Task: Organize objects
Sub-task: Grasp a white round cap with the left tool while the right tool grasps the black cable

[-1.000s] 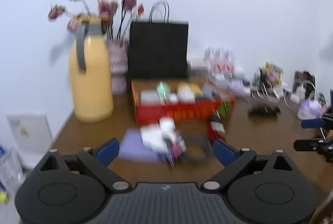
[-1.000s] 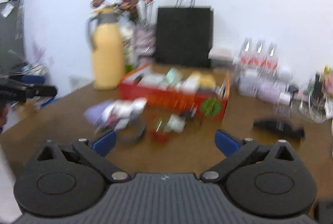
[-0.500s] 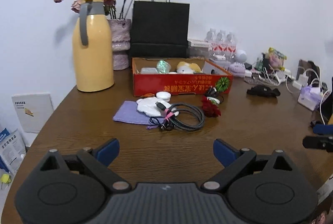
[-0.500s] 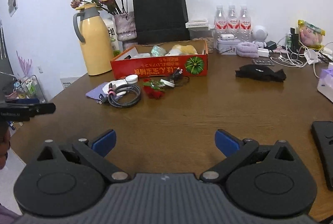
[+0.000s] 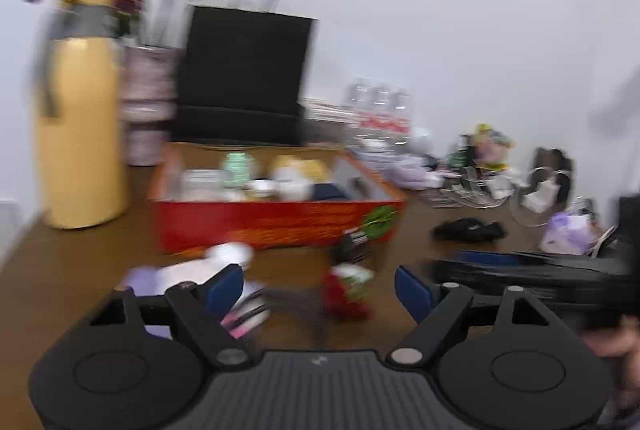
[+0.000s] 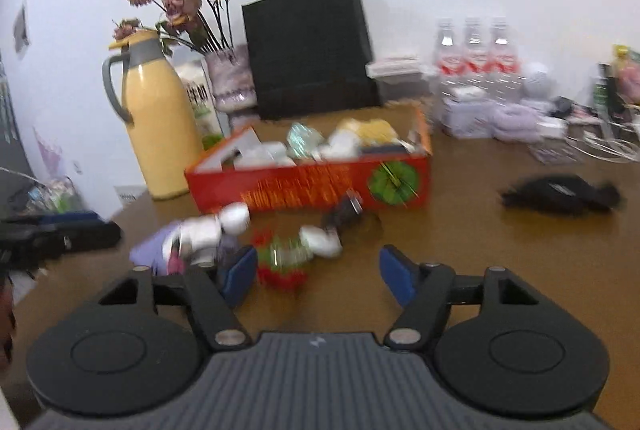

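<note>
Red and fuzzy, a small flower-like toy (image 6: pixel 282 264) was seen just ahead of the right gripper (image 6: pixel 318 276), on the brown wooden table (image 6: pixel 500 262). Its jaws had just been closing but stood apart, with nothing pinched. The left gripper (image 5: pixel 318 292) was also apart and empty, near the same toy (image 5: pixel 346 292). Both tools could be bumped together, or the red cardboard box (image 6: pixel 312 182) behind could be knocked.

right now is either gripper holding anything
No. The left gripper and right gripper are both open and empty; their jaws have just been closing, above the red flower on the table.
</note>
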`<control>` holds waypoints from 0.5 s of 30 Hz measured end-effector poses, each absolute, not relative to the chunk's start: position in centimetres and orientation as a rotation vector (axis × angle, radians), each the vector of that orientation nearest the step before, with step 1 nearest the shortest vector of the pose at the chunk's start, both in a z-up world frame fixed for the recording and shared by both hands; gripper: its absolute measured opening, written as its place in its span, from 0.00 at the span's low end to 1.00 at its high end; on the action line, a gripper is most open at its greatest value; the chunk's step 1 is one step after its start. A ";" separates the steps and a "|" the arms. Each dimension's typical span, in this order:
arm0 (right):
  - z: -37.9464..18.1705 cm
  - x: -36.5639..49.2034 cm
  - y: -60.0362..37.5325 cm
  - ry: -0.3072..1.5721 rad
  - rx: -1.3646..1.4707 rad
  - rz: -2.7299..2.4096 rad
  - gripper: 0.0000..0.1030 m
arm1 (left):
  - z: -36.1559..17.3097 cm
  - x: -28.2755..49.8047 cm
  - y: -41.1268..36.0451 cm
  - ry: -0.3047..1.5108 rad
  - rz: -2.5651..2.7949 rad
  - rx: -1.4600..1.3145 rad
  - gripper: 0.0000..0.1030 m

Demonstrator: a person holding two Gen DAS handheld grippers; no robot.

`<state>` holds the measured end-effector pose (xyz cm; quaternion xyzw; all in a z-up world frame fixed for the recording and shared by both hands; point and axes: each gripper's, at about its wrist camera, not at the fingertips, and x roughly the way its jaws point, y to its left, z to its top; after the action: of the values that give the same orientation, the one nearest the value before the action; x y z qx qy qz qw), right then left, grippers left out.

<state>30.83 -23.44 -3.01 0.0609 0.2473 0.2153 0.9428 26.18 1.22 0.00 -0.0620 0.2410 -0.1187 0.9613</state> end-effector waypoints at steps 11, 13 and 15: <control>-7.0 46.6 -23.1 0.733 0.280 0.511 0.26 | -7.2 39.8 -6.5 0.701 -0.287 0.128 0.56; -8.7 47.0 -23.1 0.748 0.292 0.539 0.21 | -8.4 40.4 -6.5 0.686 -0.251 0.079 0.41; -9.2 47.0 -23.1 0.740 0.319 0.554 0.20 | -8.7 40.0 -6.8 0.657 -0.255 0.092 0.37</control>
<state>46.98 -23.14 -9.22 0.1534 0.3554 0.2662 0.8828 40.04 -6.82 -8.73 0.0452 0.3215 -0.1246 0.9376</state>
